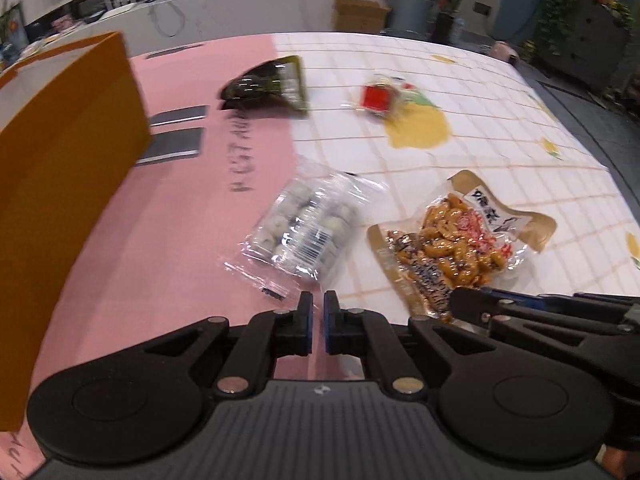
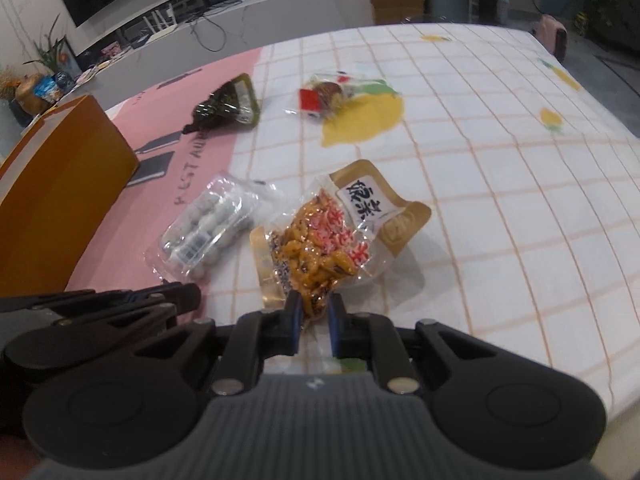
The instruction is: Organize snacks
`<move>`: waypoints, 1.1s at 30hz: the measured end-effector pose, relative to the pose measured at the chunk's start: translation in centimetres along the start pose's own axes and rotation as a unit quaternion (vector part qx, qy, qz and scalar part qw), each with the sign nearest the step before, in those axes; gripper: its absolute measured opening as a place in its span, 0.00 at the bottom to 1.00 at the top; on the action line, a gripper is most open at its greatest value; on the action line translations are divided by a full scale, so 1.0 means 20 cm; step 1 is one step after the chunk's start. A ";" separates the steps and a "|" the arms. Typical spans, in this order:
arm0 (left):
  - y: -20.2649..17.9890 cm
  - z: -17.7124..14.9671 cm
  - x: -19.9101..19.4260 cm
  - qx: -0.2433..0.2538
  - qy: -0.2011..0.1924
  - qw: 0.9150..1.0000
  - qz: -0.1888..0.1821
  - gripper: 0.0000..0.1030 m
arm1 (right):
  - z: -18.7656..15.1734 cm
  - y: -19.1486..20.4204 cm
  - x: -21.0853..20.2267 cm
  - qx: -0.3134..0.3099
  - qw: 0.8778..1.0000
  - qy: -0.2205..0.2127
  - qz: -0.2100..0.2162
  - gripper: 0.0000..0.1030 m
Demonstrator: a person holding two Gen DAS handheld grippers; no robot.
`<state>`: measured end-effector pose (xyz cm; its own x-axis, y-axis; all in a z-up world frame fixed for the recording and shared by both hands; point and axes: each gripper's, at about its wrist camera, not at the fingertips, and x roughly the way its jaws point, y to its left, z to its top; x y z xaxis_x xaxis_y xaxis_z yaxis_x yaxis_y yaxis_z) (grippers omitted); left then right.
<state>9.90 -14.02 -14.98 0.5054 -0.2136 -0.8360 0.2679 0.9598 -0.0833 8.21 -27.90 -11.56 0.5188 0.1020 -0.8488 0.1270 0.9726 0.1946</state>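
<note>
The orange box (image 1: 60,208) stands at nine o'clock on the bench (image 1: 500,128). The left tool (image 1: 317,322) is clenched on nothing, the clear pouch of pale balls (image 1: 304,232) at twelve. The right tool (image 2: 314,320) grasps the near end of the brown snack pouch (image 2: 332,240), whose long axis runs toward one o'clock.

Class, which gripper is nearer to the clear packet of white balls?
Left. The left gripper hangs just short of the clear packet of white balls; the right gripper grips the yellow snack pouch beside it.
</note>
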 end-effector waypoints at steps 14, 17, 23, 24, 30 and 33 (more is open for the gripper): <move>0.06 0.15 -0.06 0.057 -0.042 0.998 -0.004 0.76 | -0.04 -0.17 -0.09 0.079 0.995 -0.016 -0.051 0.40; 0.10 0.20 -0.01 0.061 -0.027 0.998 -0.017 0.80 | -0.02 -0.16 -0.09 0.103 0.993 -0.027 -0.042 0.51; 0.12 0.22 0.10 0.096 0.002 0.994 -0.047 0.84 | 0.07 -0.14 -0.03 0.128 0.990 -0.032 -0.042 0.59; 0.12 0.22 0.12 0.096 0.005 0.994 -0.049 0.84 | 0.09 -0.13 -0.01 0.129 0.990 -0.031 -0.044 0.60; 0.15 0.22 0.18 0.102 0.016 0.993 -0.053 0.84 | 0.13 -0.08 0.06 0.104 0.993 -0.023 -0.051 0.65; 0.16 0.23 0.19 0.101 0.014 0.993 -0.056 0.85 | 0.12 -0.05 0.07 0.083 0.995 -0.018 -0.056 0.67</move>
<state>16.43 -12.60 -15.85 0.4411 -0.3087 -0.8427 0.4817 0.8737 -0.0679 10.84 -29.30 -11.85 0.5239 -0.0158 -0.8516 0.3214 0.9296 0.1804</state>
